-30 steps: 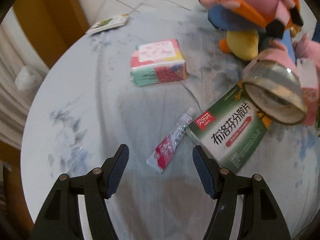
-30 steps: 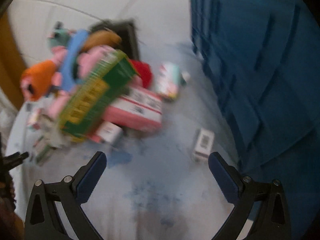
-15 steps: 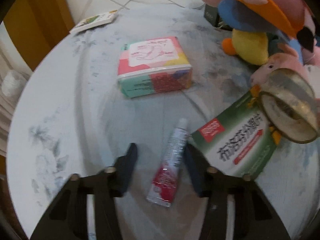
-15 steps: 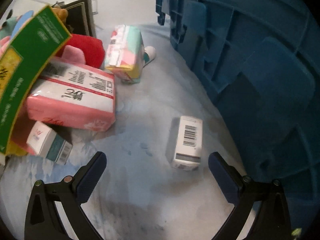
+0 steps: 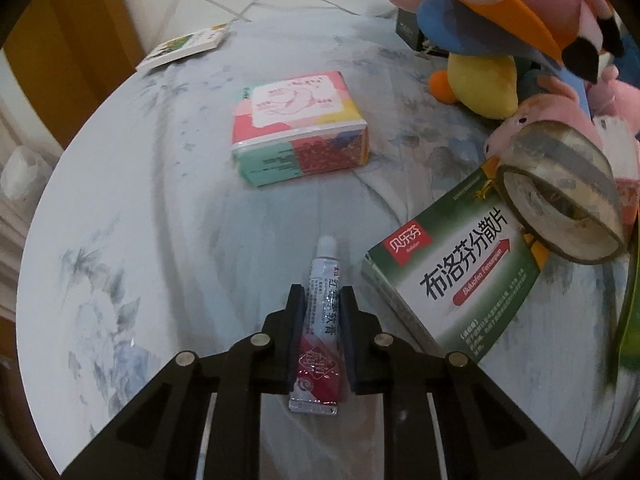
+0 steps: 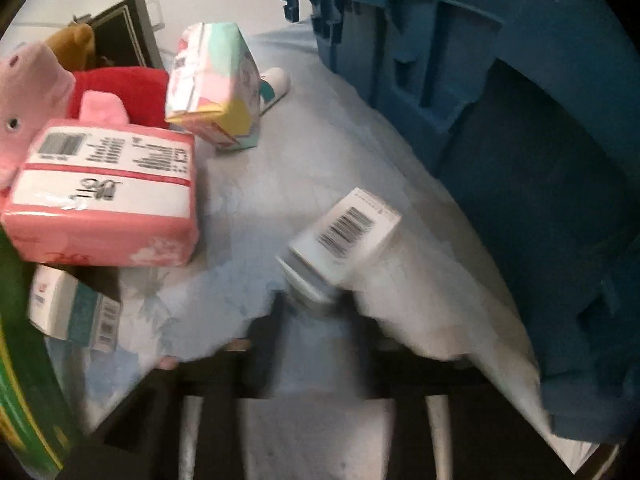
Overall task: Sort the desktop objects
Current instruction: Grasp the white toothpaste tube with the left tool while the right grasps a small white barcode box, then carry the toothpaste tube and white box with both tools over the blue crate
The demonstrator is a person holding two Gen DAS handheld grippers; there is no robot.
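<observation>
Since a second ago, both our grippers have closed: the left gripper (image 5: 321,300) now pinches the ointment tube (image 5: 320,320) lying on the table (image 5: 160,240), and the right gripper (image 6: 318,300), blurred, clamps the small white box (image 6: 340,240) beside the blue crate (image 6: 520,120).

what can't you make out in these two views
- Left wrist: tube sides, covered by the left gripper fingers; its small print is too small.
- Left wrist: plush toys cut off by the frame edge.
- Right wrist: right gripper is motion-blurred, so its grip on the white box is unclear.
- Right wrist: blue crate inside is out of view.
</observation>
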